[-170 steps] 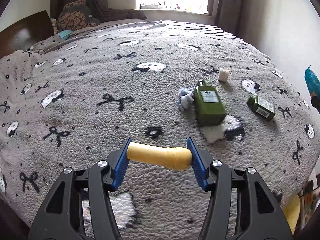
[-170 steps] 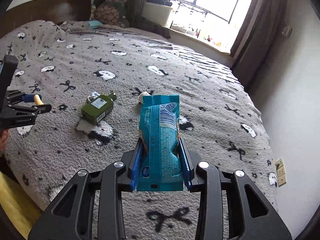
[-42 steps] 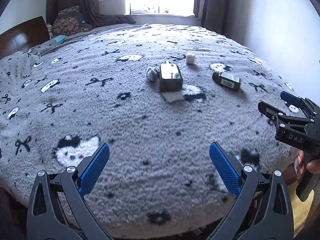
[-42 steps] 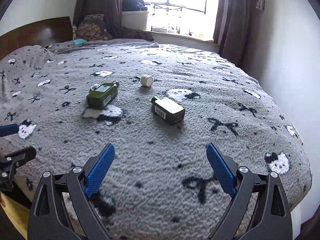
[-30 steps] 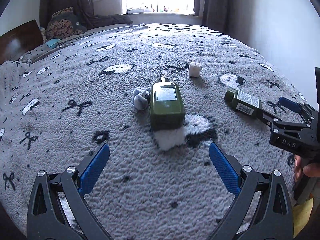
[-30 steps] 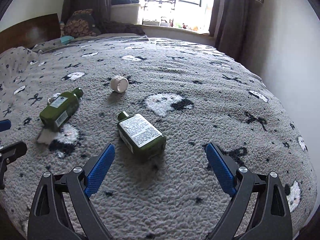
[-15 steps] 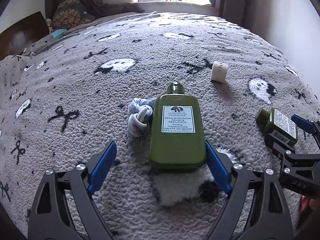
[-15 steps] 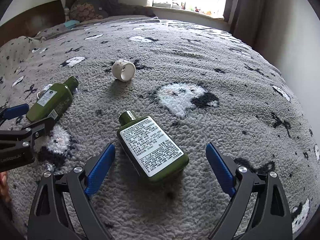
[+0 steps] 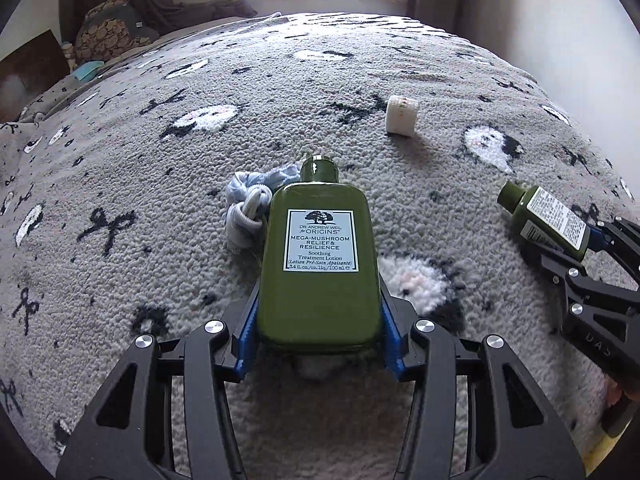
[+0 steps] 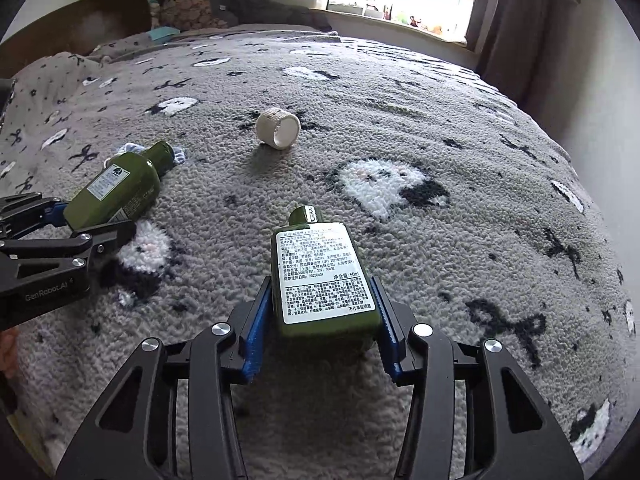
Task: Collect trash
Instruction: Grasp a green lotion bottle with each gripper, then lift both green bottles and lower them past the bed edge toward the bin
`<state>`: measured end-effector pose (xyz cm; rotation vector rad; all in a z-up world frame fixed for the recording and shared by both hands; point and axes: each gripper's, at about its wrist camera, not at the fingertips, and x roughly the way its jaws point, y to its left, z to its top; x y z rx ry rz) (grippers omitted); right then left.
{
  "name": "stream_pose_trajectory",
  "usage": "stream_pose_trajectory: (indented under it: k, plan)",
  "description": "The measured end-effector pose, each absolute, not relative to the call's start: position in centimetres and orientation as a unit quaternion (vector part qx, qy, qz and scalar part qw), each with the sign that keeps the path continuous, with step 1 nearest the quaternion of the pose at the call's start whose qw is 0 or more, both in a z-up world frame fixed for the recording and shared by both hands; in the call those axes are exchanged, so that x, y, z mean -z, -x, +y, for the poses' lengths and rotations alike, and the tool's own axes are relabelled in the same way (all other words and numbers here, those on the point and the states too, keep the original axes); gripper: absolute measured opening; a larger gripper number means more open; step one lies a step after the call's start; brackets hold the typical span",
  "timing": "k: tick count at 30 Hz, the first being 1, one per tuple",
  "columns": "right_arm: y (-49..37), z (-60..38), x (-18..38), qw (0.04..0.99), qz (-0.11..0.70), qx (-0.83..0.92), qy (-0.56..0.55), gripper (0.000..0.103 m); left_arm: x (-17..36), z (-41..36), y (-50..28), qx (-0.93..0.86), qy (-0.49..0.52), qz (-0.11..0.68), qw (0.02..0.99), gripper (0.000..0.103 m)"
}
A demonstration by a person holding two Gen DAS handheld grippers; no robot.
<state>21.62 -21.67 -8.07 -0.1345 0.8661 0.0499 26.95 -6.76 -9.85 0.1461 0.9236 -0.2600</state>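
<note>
Both claws are closed on bottles lying on the grey fleece bedspread with black bow and white face motifs [image 9: 120, 152]. The left gripper [image 9: 319, 320] has its blue pads against the base end of the large flat dark-green plastic lotion bottle with a white front label [image 9: 318, 264], neck pointing to 12 o'clock. The right gripper [image 10: 323, 312] clamps the base of the small dark-green plastic bottle with a printed white back label [image 10: 324, 276]. Risk, as judged: both grips sit low on the base, so on lifting, the neck end may droop and the smooth plastic slip from the pads. The crumpled pale-blue and white cloth wad [image 9: 250, 208] touches the large bottle at its 10 o'clock and may drag along. The white ribbed cylindrical cap [image 10: 278, 128] lies uncollected at 12 o'clock. Against the frame half a second earlier, both pairs of jaws have just been closing from a wide straddle onto the bottles, and each bottle sits deeper between them.
</note>
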Motion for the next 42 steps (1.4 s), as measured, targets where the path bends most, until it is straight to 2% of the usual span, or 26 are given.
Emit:
stream_pose_trajectory:
  k: [8,25,33,42]
  plan:
    - [-16.8,-21.7,5.7,0.916,0.393,-0.023,0.075,0.046,8.7,-4.9,-21.5,0.144,-0.075,0.43,0.888,0.047]
    - [-2.8,-22.0,-1.2,0.954,0.287,-0.047,0.077,0.046,3.1,-3.1,-8.6,0.191,-0.094,0.342,0.915,0.047]
    - [1.8,-21.1,-1.4,0.959,0.267,-0.078,0.061,0.046,2.7,-2.4,-2.3,0.212,-0.092,0.319,0.919,0.047]
    - [5.1,-19.6,0.9,0.952,0.286,-0.093,0.047,0.046,5.0,-1.0,2.1,0.215,-0.079,0.339,0.912,0.047]
